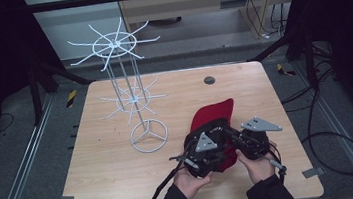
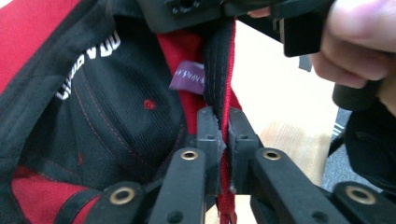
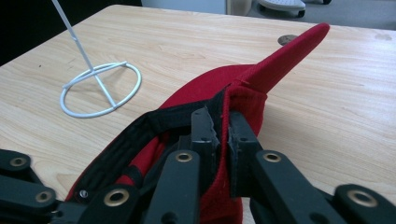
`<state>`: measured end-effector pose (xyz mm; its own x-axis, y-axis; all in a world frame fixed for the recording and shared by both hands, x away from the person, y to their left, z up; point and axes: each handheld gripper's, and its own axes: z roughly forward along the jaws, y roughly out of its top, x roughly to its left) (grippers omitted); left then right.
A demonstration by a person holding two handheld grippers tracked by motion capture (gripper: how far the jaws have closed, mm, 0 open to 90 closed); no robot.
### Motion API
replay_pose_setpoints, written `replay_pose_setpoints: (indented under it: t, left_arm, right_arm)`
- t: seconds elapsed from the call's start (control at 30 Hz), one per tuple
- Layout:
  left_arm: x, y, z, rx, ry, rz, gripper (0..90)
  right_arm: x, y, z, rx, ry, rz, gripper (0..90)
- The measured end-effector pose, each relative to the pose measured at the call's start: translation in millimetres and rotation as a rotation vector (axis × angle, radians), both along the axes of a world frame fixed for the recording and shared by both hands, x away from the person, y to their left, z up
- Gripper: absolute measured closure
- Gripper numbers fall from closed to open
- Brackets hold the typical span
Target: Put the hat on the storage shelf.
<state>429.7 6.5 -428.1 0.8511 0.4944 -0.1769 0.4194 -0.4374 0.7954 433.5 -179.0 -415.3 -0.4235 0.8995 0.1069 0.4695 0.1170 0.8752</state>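
Observation:
A red baseball cap point(image 1: 212, 113) with black inner lining lies upside down near the table's front right, its brim pointing away. Both hands hold it by the rim. My left gripper point(image 1: 205, 149) is shut on the cap's edge; in the left gripper view the jaws pinch the red-and-black rim point(image 2: 226, 116) beside a purple label point(image 2: 187, 77). My right gripper point(image 1: 251, 136) is shut on the opposite side of the rim; in the right gripper view its jaws clamp the red fabric point(image 3: 243, 100) just behind the brim point(image 3: 289, 46).
A tall white wire rack point(image 1: 117, 46) with two tiers of radiating hooks stands on a ring base point(image 1: 148, 136) left of the cap. A small dark round disc point(image 1: 209, 80) sits at the table's far middle. Cables point(image 1: 320, 138) trail on the floor to the right.

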Motion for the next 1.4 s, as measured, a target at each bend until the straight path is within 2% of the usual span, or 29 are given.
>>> replay_pose_setpoints:
  t: [0.1, 0.13, 0.23, 0.3, 0.4, 0.43, 0.5, 0.57, 0.7, 0.77, 0.8, 0.9, 0.97, 1.17, 1.23, 1.27, 1.3, 1.4]
  left_arm:
    - [-2.3, 0.5, 3.5, -0.003, -0.019, -0.005, 86.7]
    - [-2.6, 0.8, 4.6, -0.012, -0.023, -0.008, 87.0]
    - [-2.5, 2.5, 10.1, -0.038, -0.034, -0.003, 87.2]
    - [-2.0, 4.6, 14.7, -0.061, -0.044, 0.000, 87.2]
    - [-0.8, 8.6, 23.8, -0.076, -0.064, 0.011, 87.2]
    - [1.5, 12.0, 29.0, -0.082, -0.068, 0.021, 87.3]
    - [3.6, 13.9, 31.1, -0.090, -0.064, 0.025, 87.2]
    - [6.6, 16.8, 33.3, -0.099, -0.063, 0.034, 87.2]
    - [15.7, 22.2, 38.4, -0.136, -0.035, 0.060, 87.3]
    - [20.7, 24.4, 46.0, -0.152, -0.044, 0.082, 87.2]
    - [20.7, 24.4, 46.0, -0.152, -0.044, 0.082, 87.2]
    - [23.3, 26.9, 58.4, -0.169, -0.077, 0.111, 87.2]
    - [23.6, 27.3, 61.2, -0.173, -0.083, 0.117, 87.2]
    - [23.6, 27.5, 70.3, -0.174, -0.124, 0.140, 87.2]
    - [23.6, 26.3, 72.0, -0.182, -0.131, 0.145, 87.2]
    - [23.6, 26.3, 72.0, -0.182, -0.131, 0.145, 87.1]
    - [23.6, 25.3, 72.9, -0.188, -0.134, 0.143, 87.1]
    - [23.1, 23.8, 75.1, -0.193, -0.140, 0.139, 87.1]
  right_arm:
    - [1.7, -2.1, -1.6, 0.018, 0.011, 0.000, 80.9]
    - [3.0, -3.6, -2.5, 0.030, 0.012, 0.007, 75.4]
    - [3.5, -5.3, -1.4, 0.049, 0.003, 0.020, 70.6]
    - [1.9, -9.0, 1.8, 0.082, -0.031, 0.033, 60.0]
    - [-3.1, -17.0, 10.6, 0.097, -0.089, 0.037, 50.2]
    - [-9.2, -24.0, 15.7, 0.131, -0.123, 0.052, 45.5]
    - [-13.0, -27.7, 18.1, 0.138, -0.136, 0.054, 44.0]
    - [-23.9, -39.1, 22.6, 0.159, -0.180, 0.075, 39.4]
    - [-33.0, -46.1, 19.3, 0.142, -0.184, 0.082, 37.5]
    - [-37.9, -46.1, 7.9, 0.116, -0.166, 0.100, 36.3]
    - [-37.9, -46.1, 7.9, 0.116, -0.166, 0.100, 36.3]
    - [-41.3, -40.7, -9.7, 0.093, -0.128, 0.138, 35.7]
    - [-42.3, -35.8, -16.7, 0.087, -0.117, 0.164, 34.8]
    - [-43.3, -24.3, -24.8, 0.087, -0.107, 0.230, 34.3]
    - [-42.7, -18.1, -27.3, 0.092, -0.103, 0.265, 37.8]
    - [-42.7, -18.1, -27.3, 0.092, -0.103, 0.265, 37.8]
    - [-42.1, -15.9, -28.3, 0.094, -0.099, 0.272, 41.8]
    - [-37.9, -11.2, -31.2, 0.044, -0.058, 0.287, 69.3]
